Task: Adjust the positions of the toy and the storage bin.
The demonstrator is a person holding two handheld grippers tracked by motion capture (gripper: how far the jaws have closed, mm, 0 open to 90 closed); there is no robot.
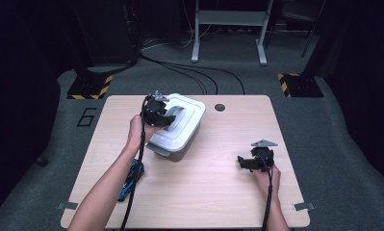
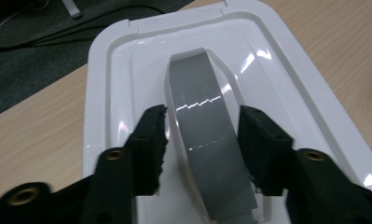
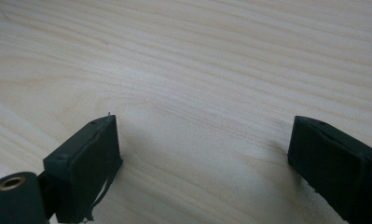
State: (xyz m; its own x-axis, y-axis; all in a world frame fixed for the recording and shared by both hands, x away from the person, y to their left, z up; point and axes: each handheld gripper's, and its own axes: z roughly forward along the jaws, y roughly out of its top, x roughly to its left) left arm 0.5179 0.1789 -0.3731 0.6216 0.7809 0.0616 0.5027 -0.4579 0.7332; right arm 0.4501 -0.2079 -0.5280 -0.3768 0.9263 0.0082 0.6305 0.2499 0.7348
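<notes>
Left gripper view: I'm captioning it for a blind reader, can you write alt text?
The left gripper straddles the grey handle of a white box lid, its two black jaws close at each side. The box sits on a light wooden table.

White lidded box (image 1: 177,126), glossy lid shut, grey arched handle (image 2: 202,135) along lid centre, set askew on surface (image 1: 218,183), far-left area

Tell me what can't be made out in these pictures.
- Box contents: the lid covers them in the high and left gripper views.
- Handle near end: cut off by the left gripper view's bottom edge.
- Blue thing: high view, partly behind the left forearm, too small to identify.
</notes>
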